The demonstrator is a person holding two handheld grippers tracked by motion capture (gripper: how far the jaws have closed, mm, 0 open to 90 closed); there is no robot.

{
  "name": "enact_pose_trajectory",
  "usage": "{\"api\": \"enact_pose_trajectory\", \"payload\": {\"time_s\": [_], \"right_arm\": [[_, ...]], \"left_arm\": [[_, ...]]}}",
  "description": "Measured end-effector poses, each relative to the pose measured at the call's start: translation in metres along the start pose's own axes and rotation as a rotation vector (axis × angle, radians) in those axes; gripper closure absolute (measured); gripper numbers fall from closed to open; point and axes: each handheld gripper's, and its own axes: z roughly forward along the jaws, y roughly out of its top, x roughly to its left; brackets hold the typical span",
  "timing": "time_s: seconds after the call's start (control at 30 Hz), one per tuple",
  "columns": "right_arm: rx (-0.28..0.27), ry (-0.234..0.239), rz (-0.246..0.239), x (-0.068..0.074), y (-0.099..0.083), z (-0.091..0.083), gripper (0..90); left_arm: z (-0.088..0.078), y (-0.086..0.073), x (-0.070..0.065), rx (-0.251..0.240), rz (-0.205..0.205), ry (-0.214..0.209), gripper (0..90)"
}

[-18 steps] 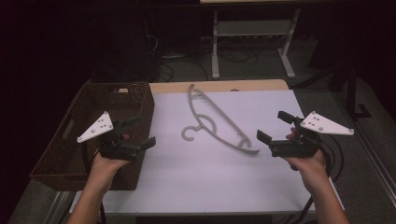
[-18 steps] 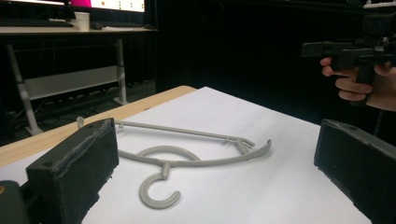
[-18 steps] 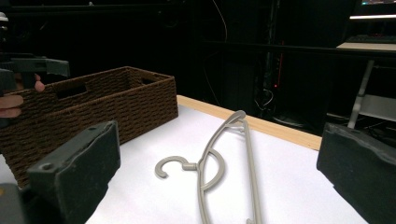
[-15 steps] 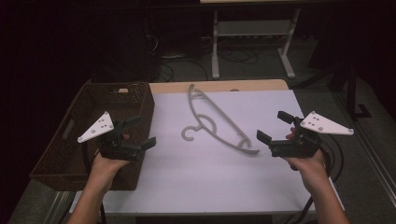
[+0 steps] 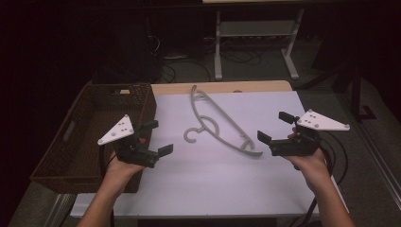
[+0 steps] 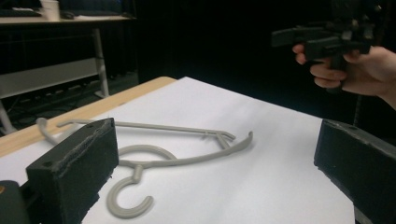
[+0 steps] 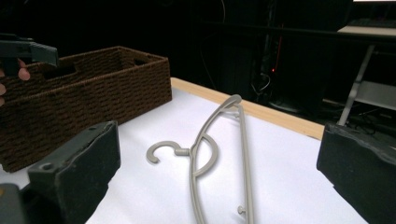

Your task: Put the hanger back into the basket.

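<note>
Item: grey hanger (image 5: 218, 124), flat on white table sheet (image 5: 265, 189), frame centre, free for pickup. Left gripper (image 5: 153, 137) lower left, right gripper (image 5: 275, 127) right: jaws wide, empty, flanking hanger. Wicker basket (image 5: 71, 156) left edge, likely destination.

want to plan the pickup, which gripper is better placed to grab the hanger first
Probably right. The right gripper stands open close beside the near end of the hanger. The left gripper, also open, is farther off, by the basket.
</note>
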Motion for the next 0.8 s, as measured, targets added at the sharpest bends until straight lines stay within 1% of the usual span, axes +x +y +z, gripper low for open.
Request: {"api": "enact_pose_trajectory", "payload": {"time_s": [0.03, 0.07, 0.1, 0.13, 0.17, 0.2, 0.23, 0.27, 0.3, 0.33, 0.37, 0.4, 0.47, 0.5, 0.53, 0.57, 0.6, 0.67, 0.7, 0.77, 0.8], "right_arm": [[0.0, 0.0, 0.0, 0.0, 0.0, 0.0, 0.0], [0.019, 0.006, 0.003, -0.002, 0.0, 0.003, 0.0], [0.019, 0.006, 0.003, -0.002, 0.0, 0.003, 0.0], [0.049, 0.017, 0.001, -0.004, -0.001, 0.009, 0.0], [0.049, 0.017, 0.001, -0.004, -0.001, 0.009, 0.0], [0.08, 0.027, -0.008, -0.005, -0.002, 0.014, 0.0], [0.08, 0.027, -0.008, -0.005, -0.002, 0.014, 0.0], [0.102, 0.03, -0.018, -0.005, -0.004, 0.02, 1.7], [0.113, 0.033, -0.025, -0.005, -0.004, 0.022, 2.7], [0.134, 0.031, -0.035, -0.005, -0.005, 0.026, 3.9], [0.143, 0.03, -0.039, -0.005, -0.005, 0.029, 5.5], [0.151, 0.032, -0.04, -0.006, -0.006, 0.032, 6.6], [0.165, 0.034, -0.039, -0.007, -0.007, 0.038, 9.4], [0.165, 0.034, -0.039, -0.007, -0.007, 0.038, 9.4], [0.188, 0.035, -0.047, -0.009, -0.008, 0.046, 13.8], [0.195, 0.036, -0.048, -0.01, -0.009, 0.048, 14.3], [0.218, 0.036, -0.041, -0.011, -0.01, 0.053, 16.1], [0.24, 0.036, -0.035, -0.013, -0.012, 0.06, 18.8], [0.249, 0.035, -0.033, -0.014, -0.014, 0.066, 20.6], [0.259, 0.035, -0.03, -0.014, -0.015, 0.069, 22.0], [0.286, 0.031, -0.03, -0.016, -0.018, 0.078, 26.1]], "left_arm": [[0.0, 0.0, 0.0, 0.0, 0.0, 0.0, 0.0], [0.003, -0.001, -0.001, 0.007, 0.002, -0.004, 0.0], [0.006, -0.002, -0.003, 0.015, -0.001, -0.01, 0.0], [0.009, -0.004, -0.004, 0.022, 0.002, -0.016, 0.0], [0.012, -0.006, -0.005, 0.021, -0.001, -0.02, 0.0], [0.017, -0.009, -0.007, 0.04, 0.0, -0.031, 0.0], [0.017, -0.009, -0.007, 0.04, 0.0, -0.031, 0.0], [0.021, -0.013, -0.009, 0.057, 0.004, -0.04, 0.0], [0.021, -0.013, -0.009, 0.057, 0.004, -0.04, 0.0], [0.025, -0.016, -0.01, 0.059, 0.001, -0.049, 0.0], [0.028, -0.02, -0.011, 0.072, -0.002, -0.051, 0.0], [0.028, -0.02, -0.011, 0.072, -0.002, -0.051, 0.0], [0.031, -0.025, -0.01, 0.081, -0.004, -0.051, 0.0], [0.031, -0.025, -0.01, 0.081, -0.004, -0.051, 0.0], [0.033, -0.028, -0.01, 0.081, 0.0, -0.061, 0.0], [0.033, -0.028, -0.01, 0.081, 0.0, -0.061, 0.0], [0.035, -0.031, -0.011, 0.093, 0.003, -0.059, 0.0], [0.035, -0.033, -0.01, 0.094, 0.002, -0.058, 0.0], [0.036, -0.036, -0.009, 0.094, -0.011, -0.056, 0.0], [0.036, -0.038, -0.008, 0.095, -0.015, -0.053, 0.0], [0.037, -0.042, -0.008, 0.094, -0.024, -0.051, 0.0]]}}
